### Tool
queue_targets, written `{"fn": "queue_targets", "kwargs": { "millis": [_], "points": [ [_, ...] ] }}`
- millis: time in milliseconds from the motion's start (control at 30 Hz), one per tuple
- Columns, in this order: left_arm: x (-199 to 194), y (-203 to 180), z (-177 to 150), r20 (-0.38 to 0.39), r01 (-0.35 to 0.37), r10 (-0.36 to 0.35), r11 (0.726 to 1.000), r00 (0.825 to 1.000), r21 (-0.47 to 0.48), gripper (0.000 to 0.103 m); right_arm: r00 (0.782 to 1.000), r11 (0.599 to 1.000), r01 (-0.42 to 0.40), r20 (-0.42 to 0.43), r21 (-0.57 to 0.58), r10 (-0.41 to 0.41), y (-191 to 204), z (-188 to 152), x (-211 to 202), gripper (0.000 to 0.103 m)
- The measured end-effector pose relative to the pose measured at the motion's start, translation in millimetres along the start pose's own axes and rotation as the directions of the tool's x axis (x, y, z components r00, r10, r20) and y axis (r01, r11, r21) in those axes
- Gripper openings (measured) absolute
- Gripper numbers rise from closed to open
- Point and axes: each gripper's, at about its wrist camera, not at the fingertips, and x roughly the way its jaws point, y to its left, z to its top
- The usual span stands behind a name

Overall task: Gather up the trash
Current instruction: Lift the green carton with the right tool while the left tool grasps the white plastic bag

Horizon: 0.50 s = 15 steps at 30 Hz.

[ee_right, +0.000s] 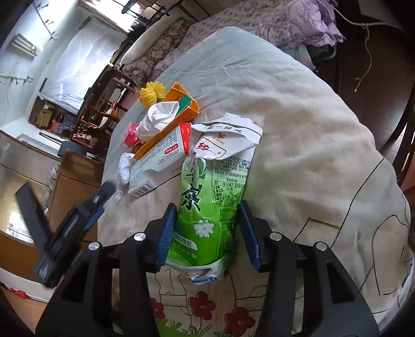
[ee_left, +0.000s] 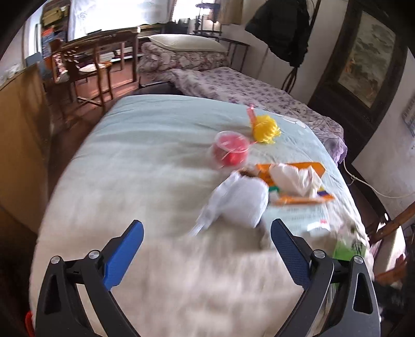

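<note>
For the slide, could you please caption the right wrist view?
Right gripper clamps a green tea carton on the quilt, other trash beyond.

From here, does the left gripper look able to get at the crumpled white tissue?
Probably yes: the left gripper is open, the crumpled white tissue lies just ahead on the bedspread, and nothing sits between them.

A lived-in bedroom in a home. A bed (ee_left: pixel 160 160) with a pale quilt fills the middle; beyond it lies a second bed in purple floral bedding (ee_left: pixel 249 88) with a pillow (ee_left: pixel 186 42). Left of the pillow stand a wooden chair (ee_left: pixel 85 67) and a curtained window (ee_left: pixel 116 13); a dark coat (ee_left: pixel 280 26) hangs to the right.
</note>
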Motion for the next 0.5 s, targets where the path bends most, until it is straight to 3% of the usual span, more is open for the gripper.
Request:
{"fn": "queue_targets", "kwargs": {
  "millis": [167, 267, 333, 400, 500],
  "points": [
    [35, -1, 17, -0.016, 0.02, -0.02, 1.0, 1.0, -0.011, 0.089, 1.0, 1.0, -0.01, 0.001, 0.007, 0.01, 0, 1, 2, 0.051],
    [43, -2, 18, -0.016, 0.014, -0.014, 1.0, 1.0, 0.015, 0.075, 1.0, 1.0, -0.021, 0.003, 0.013, 0.021, -2, 1, 2, 0.055],
    [44, -5, 18, -0.017, 0.018, -0.017, 0.999, 1.0, 0.051, 0.047, 1.0, 1.0, -0.018, 0.006, 0.007, 0.018, 1, -1, 2, 0.056],
    [39, -6, 15, -0.014, 0.031, -0.03, 0.997, 0.999, 0.074, 0.03, 1.0, 1.0, -0.014, 0.007, -0.001, 0.014, 3, -1, 2, 0.058],
    [18, -5, 7, 0.015, 0.052, -0.053, 0.997, 0.999, 0.063, 0.03, 1.0, 1.0, -0.017, 0.008, -0.003, 0.017, 4, -1, 3, 0.06]
  ]
}}
